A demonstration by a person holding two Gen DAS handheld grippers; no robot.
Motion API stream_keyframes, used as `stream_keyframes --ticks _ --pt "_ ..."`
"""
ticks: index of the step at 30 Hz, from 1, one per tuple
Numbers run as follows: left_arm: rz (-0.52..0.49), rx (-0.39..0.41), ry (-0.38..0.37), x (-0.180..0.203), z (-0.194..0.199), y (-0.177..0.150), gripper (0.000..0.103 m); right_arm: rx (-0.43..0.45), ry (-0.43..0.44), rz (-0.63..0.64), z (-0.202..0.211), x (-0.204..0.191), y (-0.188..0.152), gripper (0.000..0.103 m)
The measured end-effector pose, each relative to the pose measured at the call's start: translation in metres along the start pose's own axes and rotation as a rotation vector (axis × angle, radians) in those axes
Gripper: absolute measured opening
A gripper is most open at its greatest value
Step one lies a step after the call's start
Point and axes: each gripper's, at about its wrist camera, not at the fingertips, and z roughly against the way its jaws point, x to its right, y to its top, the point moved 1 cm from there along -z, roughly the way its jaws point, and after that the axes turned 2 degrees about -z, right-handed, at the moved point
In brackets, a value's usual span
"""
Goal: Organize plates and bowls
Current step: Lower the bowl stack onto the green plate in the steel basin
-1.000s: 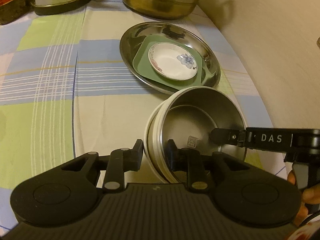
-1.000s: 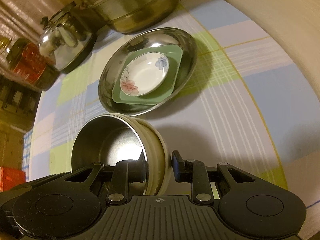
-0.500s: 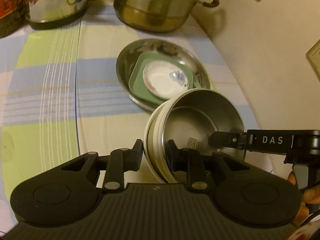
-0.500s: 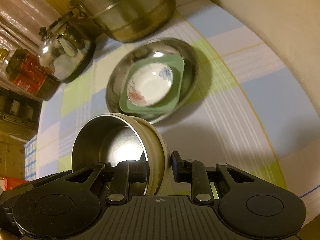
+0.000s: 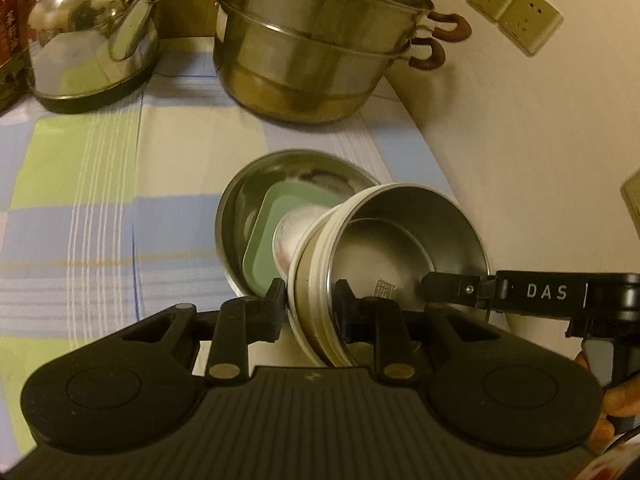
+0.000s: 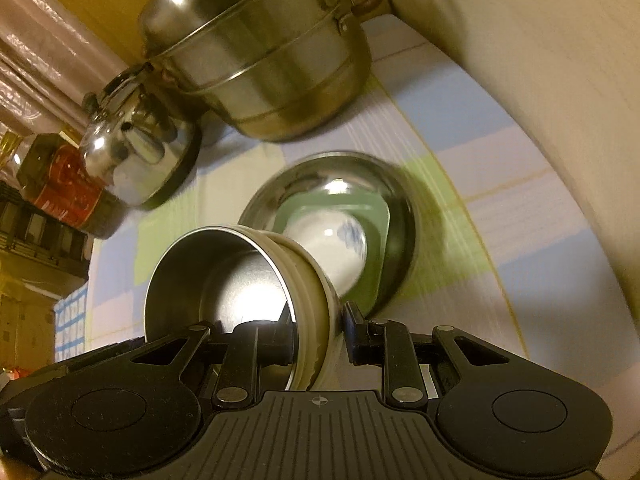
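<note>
A steel bowl with a cream outer shell hangs in the air, held from both sides. My left gripper is shut on its near left rim, one finger inside and one outside. My right gripper is shut on the opposite rim; its finger reaches into the bowl from the right. Behind and below lies a wide steel plate holding a green square dish with a white flowered saucer on it. The held bowl partly hides that stack.
A big steel steamer pot stands at the back, a steel kettle to its left, and a dark jar with a red label beyond it. The checked tablecloth meets the wall on the right.
Both grippers have lifted the bowl and carried it toward the plate stack, which it now partly covers. The pot and kettle have come further into view. Neither grip has changed.
</note>
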Motion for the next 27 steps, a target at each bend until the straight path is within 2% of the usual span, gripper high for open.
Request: stream_keyframes --ticks 5,12,27 --pt "0.011 -0.01 -0.008 0.0 -0.019 0.025 0.023 -0.014 -0.004 -0.007 -0.012 0.0 0.026 0.024" --pt "0.027 -0.041 -0.008 -0.005 -0.045 0.041 0.022 -0.031 -0.025 0.01 -0.03 0.004 0.048 0.024" --pt "0.064 -0.101 0.018 -0.021 -0.079 0.045 0.022 -0.086 -0.034 -0.014 -0.069 0.018 0.057 0.024"
